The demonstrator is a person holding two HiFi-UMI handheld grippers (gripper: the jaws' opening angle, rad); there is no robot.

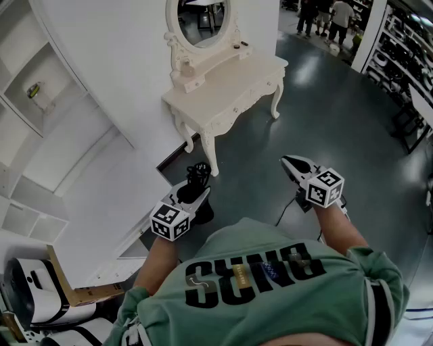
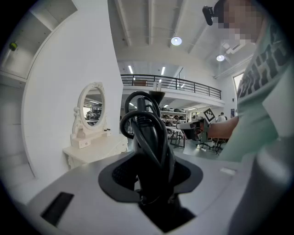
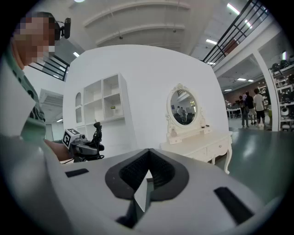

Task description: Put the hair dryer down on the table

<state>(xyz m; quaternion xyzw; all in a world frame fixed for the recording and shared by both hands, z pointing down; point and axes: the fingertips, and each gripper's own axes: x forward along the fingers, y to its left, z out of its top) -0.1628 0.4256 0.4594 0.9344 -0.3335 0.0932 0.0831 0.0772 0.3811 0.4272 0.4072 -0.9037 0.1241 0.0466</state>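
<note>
A black hair dryer (image 1: pixel 198 177) with its cord wound round it stands between the jaws of my left gripper (image 1: pixel 194 191), which is shut on it. In the left gripper view the hair dryer (image 2: pixel 149 142) rises straight up out of the left gripper (image 2: pixel 151 183), held in the air over the floor. My right gripper (image 1: pixel 294 165) hangs level with it to the right, with its jaws closed and nothing between them (image 3: pixel 147 176). The white dressing table (image 1: pixel 230 88) stands ahead, beyond both grippers. From the right gripper view, the left gripper (image 3: pixel 85 147) and hair dryer (image 3: pixel 96 133) show at the left.
An oval mirror (image 1: pixel 203 20) stands on the table's back edge. A curved white wall with open shelves (image 1: pixel 34 88) runs along the left. A cardboard box and white devices (image 1: pixel 40 297) lie at the lower left. Storage racks (image 1: pixel 406 61) and people (image 1: pixel 325 17) are far right.
</note>
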